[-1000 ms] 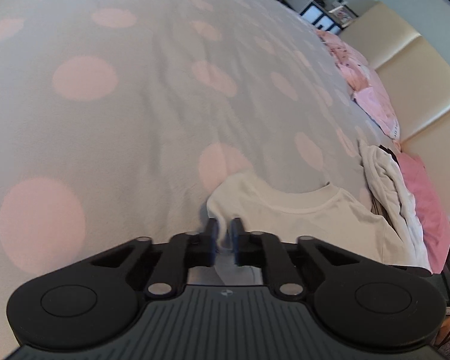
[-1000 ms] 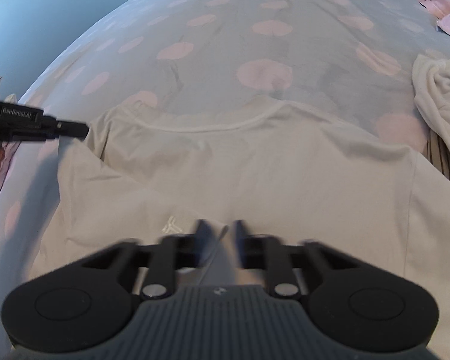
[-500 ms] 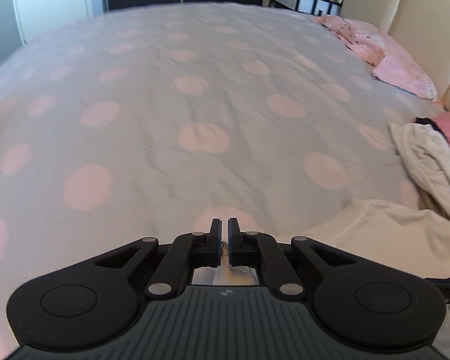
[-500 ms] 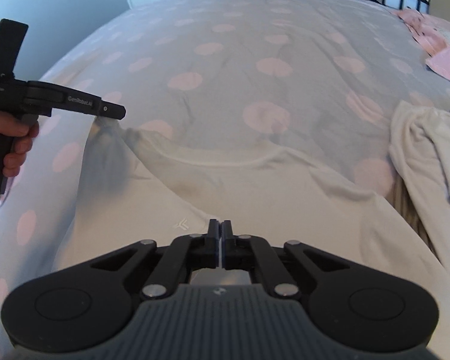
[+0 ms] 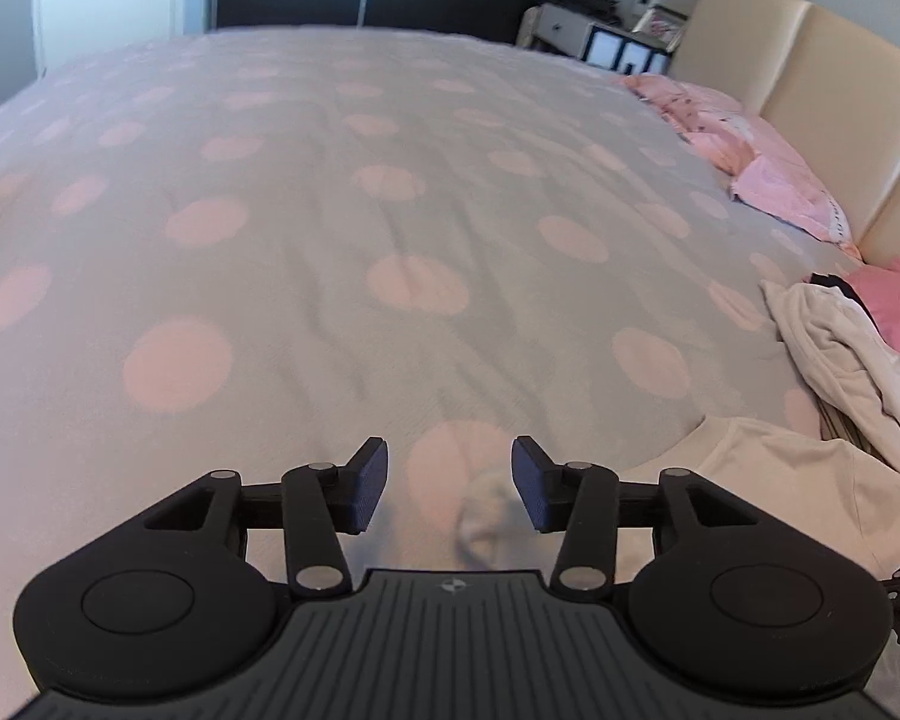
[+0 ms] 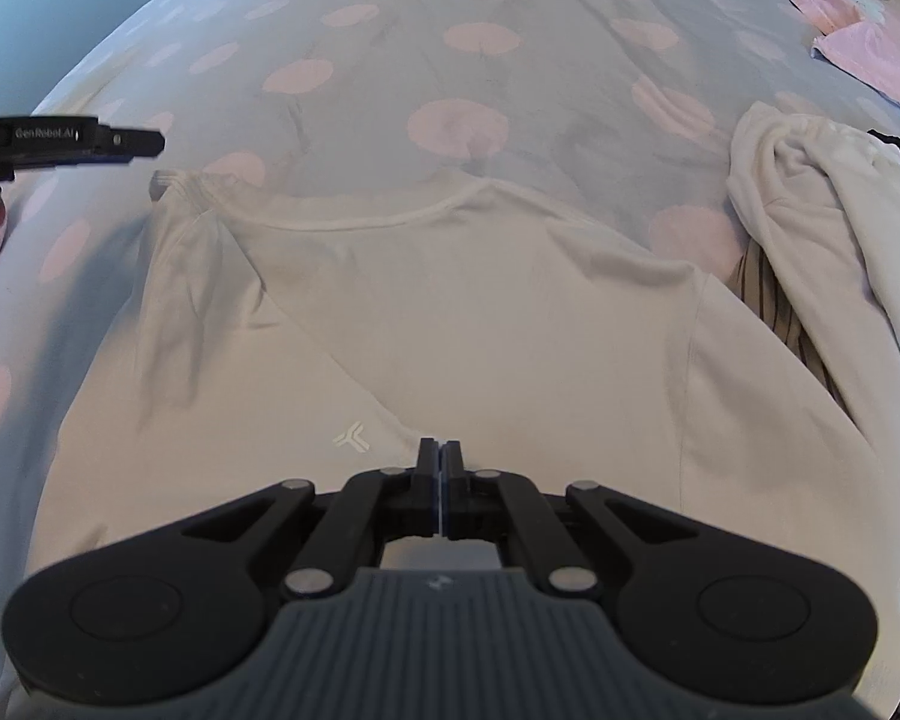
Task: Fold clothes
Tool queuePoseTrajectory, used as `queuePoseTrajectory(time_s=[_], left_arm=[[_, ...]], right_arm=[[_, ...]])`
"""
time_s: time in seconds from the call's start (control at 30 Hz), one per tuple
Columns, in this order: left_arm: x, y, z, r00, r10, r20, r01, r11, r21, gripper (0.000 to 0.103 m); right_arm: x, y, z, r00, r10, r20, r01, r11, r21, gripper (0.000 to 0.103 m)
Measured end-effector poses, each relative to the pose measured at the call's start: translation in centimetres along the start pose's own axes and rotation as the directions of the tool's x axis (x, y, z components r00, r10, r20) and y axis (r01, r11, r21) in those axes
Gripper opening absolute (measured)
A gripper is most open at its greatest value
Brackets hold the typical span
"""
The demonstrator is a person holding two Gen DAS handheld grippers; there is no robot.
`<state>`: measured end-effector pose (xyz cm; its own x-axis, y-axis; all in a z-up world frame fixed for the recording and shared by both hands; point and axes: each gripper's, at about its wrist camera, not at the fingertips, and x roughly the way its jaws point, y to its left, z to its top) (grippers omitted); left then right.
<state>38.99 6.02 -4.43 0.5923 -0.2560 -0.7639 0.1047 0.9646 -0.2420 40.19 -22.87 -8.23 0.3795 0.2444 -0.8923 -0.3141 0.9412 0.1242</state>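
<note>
- The right tool point(image 6: 439, 468) hangs over the lower chest of the cream T-shirt point(image 6: 480, 312), its two pads pressed flat together. No cloth shows between them, so it looks empty, just past the small pale logo point(image 6: 351, 437).
- A second ago a fold of fabric sat between those pads; now the shirt lies flat under them. I judge that the near edge has been laid down and let go.
- The T-shirt is spread on the bed point(image 6: 390, 48), neckline away from the camera. Its left sleeve and side are folded in over the body, making a diagonal edge towards the logo.
- The left tool point(image 5: 449, 492) has its jaws opening, with clear space between them. Only a small bunched bit of cream cloth point(image 5: 486, 516) lies loose below the gap; the pads do not press on it.
- A moment ago this tool was closed on the shoulder corner. The release means the folded corner is now resting by the collar, as the right wrist view shows it beneath the left tool's tip.
- In my judgement the left-side fold is done; the right sleeve point(image 6: 768, 396), still spread out, is the likely next grab.
- Beyond, a rumpled cream garment point(image 6: 822, 204) waits in a heap beside the shirt, with pink pillows point(image 5: 768, 180) farther off by the headboard point(image 5: 840, 90).
</note>
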Motion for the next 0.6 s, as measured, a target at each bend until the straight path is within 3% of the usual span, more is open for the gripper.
queuePoseTrajectory(time_s=[0.1, 0.23, 0.27, 0.33, 0.4, 0.43, 0.47, 0.5, 0.6], left_arm=[[1.0, 1.8, -0.4, 0.998, -0.056, -0.031, 0.052, 0.989, -0.141, 0.043], [2.9, 3.0, -0.4, 0.992, -0.112, -0.061, 0.09, 0.953, -0.289, 0.042], [3.5, 3.0, -0.4, 0.99, -0.122, -0.073, 0.094, 0.949, -0.302, 0.036], [4.4, 2.6, -0.4, 0.986, -0.127, -0.104, 0.092, 0.954, -0.287, 0.012], [4.7, 1.9, -0.2, 0.988, -0.097, -0.118, 0.068, 0.97, -0.233, 0.007], [4.8, 1.6, -0.1, 0.989, -0.085, -0.121, 0.058, 0.976, -0.208, 0.003], [4.7, 1.4, 0.2, 0.99, -0.077, -0.116, 0.055, 0.98, -0.189, 0.003], [4.6, 1.1, 0.4, 0.991, -0.073, -0.108, 0.053, 0.984, -0.173, 0.003], [4.2, 0.1, 1.1, 0.997, -0.022, -0.068, 0.016, 0.996, -0.083, 0.002]], right_arm=[[0.3, 0.0, -0.1, 1.0, 0.005, -0.004, -0.005, 1.0, 0.005, 0.001], [0.6, 0.3, 0.2, 1.0, 0.012, -0.002, -0.012, 1.0, 0.0, 0.001], [0.7, 0.4, 0.3, 1.0, 0.015, -0.003, -0.015, 1.0, -0.007, 0.001], [0.8, 0.6, 0.4, 1.0, 0.026, -0.005, -0.026, 1.0, -0.013, 0.005], [1.0, 0.4, 0.4, 0.999, 0.043, -0.012, -0.043, 0.999, 0.0, 0.009], [1.3, 0.1, 0.4, 0.998, 0.052, -0.02, -0.052, 0.998, 0.023, 0.017], [1.6, -0.3, 0.4, 0.998, 0.064, -0.028, -0.063, 0.997, 0.053, 0.043], [1.8, -0.7, 0.3, 0.996, 0.078, -0.035, -0.075, 0.994, 0.085, 0.054], [2.6, -1.0, 0.0, 0.992, 0.123, -0.031, -0.117, 0.984, 0.136, 0.048]])
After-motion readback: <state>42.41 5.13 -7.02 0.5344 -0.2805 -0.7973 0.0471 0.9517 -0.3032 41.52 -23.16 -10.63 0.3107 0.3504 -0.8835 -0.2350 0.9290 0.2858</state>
